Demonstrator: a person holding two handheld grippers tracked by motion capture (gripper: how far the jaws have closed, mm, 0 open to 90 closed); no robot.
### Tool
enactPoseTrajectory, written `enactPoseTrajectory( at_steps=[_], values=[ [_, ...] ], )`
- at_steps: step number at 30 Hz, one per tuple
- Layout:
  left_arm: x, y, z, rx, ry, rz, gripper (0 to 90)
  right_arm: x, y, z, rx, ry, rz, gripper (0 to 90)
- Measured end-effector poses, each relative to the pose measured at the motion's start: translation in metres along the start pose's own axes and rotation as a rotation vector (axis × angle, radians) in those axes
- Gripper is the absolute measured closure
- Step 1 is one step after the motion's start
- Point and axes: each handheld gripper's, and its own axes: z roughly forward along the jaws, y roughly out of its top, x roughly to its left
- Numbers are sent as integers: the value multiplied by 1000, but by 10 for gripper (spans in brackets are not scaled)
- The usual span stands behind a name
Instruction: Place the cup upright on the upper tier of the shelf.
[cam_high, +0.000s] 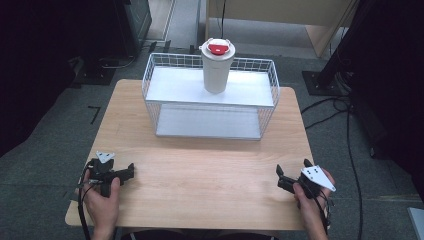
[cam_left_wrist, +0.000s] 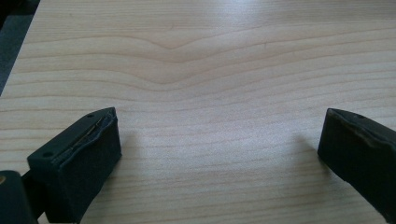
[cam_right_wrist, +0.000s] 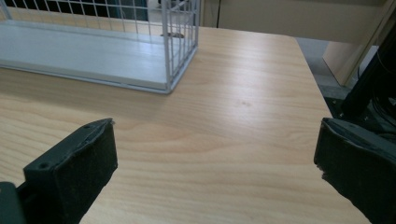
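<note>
A white cup with a red-centred lid (cam_high: 217, 67) stands upright on the top shelf of a white wire rack (cam_high: 210, 102) at the far side of the wooden table (cam_high: 200, 175). My left gripper (cam_high: 129, 172) rests near the front left corner, open, its jaws wide apart over bare wood (cam_left_wrist: 219, 116). Near the front right edge, my right gripper (cam_high: 292, 168) is open too, with nothing between its fingers (cam_right_wrist: 217, 123). In the right gripper view the rack's lower shelf (cam_right_wrist: 84, 56) lies ahead to the left.
The rack's lower shelf (cam_high: 207, 122) holds nothing. Cables (cam_high: 345, 130) trail on the grey floor to the right of the table. Dark stands and equipment (cam_high: 105, 35) sit beyond the far edge. Bare wood lies between the grippers and the rack.
</note>
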Motion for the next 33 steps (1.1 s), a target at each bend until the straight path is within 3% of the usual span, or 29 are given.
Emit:
enactPoseTrajectory(
  at_steps=[16, 20, 24, 33],
  values=[
    [0, 0, 0, -1, 1, -1, 0, -32, -23, -21, 84, -75, 5, 0],
    [0, 0, 0, -1, 1, -1, 0, -38, -24, -22, 137, -64, 20, 0],
    [0, 0, 0, -1, 1, 0, 0, -45, -25, -22, 216, -23, 48, 0],
    [0, 0, 0, -1, 1, -1, 0, -50, -29, -26, 320, -15, 53, 0]
  ],
)
